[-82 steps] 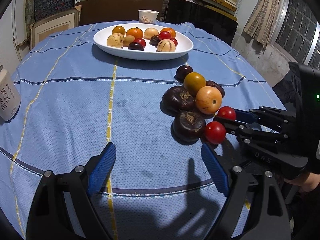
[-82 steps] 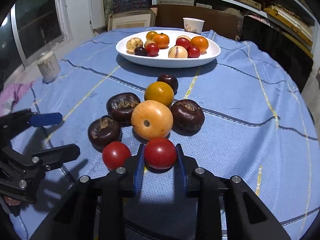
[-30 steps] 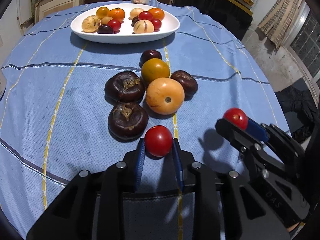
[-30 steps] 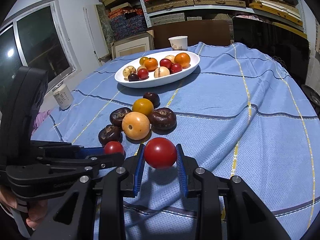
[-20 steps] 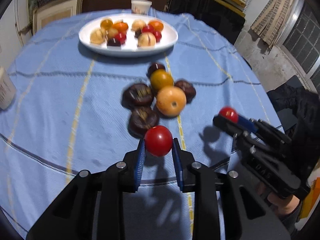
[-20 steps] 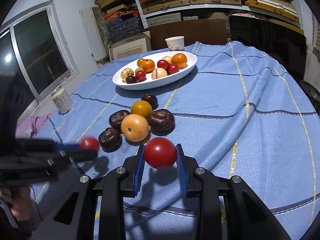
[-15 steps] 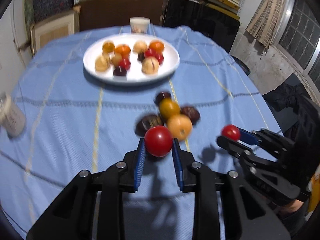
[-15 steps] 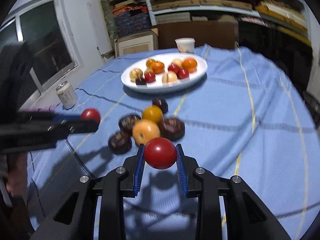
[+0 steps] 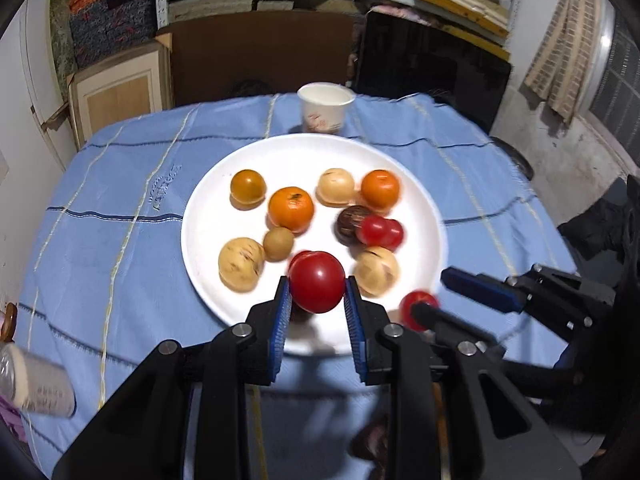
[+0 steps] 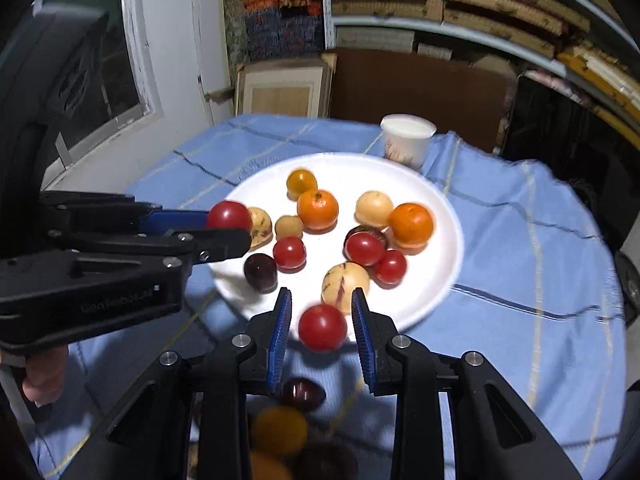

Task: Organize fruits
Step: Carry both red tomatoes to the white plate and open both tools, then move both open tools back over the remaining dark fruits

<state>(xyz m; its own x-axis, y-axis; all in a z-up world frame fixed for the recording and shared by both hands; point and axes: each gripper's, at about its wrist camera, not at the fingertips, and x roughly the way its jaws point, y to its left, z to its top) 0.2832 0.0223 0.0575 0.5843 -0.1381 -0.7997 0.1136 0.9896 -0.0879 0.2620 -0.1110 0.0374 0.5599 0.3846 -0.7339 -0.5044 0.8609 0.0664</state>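
My left gripper [image 9: 316, 304] is shut on a red tomato [image 9: 317, 286] and holds it over the near side of the white plate [image 9: 208, 216], which carries several fruits. In the right wrist view my right gripper [image 10: 322, 320] has its jaws apart, and a second red tomato [image 10: 322, 327] hangs free between them, blurred, just over the plate's near rim [image 10: 448, 280]. The left gripper [image 10: 230, 228] with its tomato [image 10: 229, 215] shows at the left there. The right gripper [image 9: 452, 300] shows at the right of the left wrist view.
A paper cup [image 9: 326, 106] stands behind the plate. A can [image 9: 36, 384] sits at the table's left edge. Several dark and yellow fruits [image 10: 280, 428] lie on the blue cloth below my right gripper. Shelves and boxes stand behind the table.
Both grippers have carried their tomatoes forward from the fruit pile to the plate. The right gripper's jaws have opened and its tomato has come loose.
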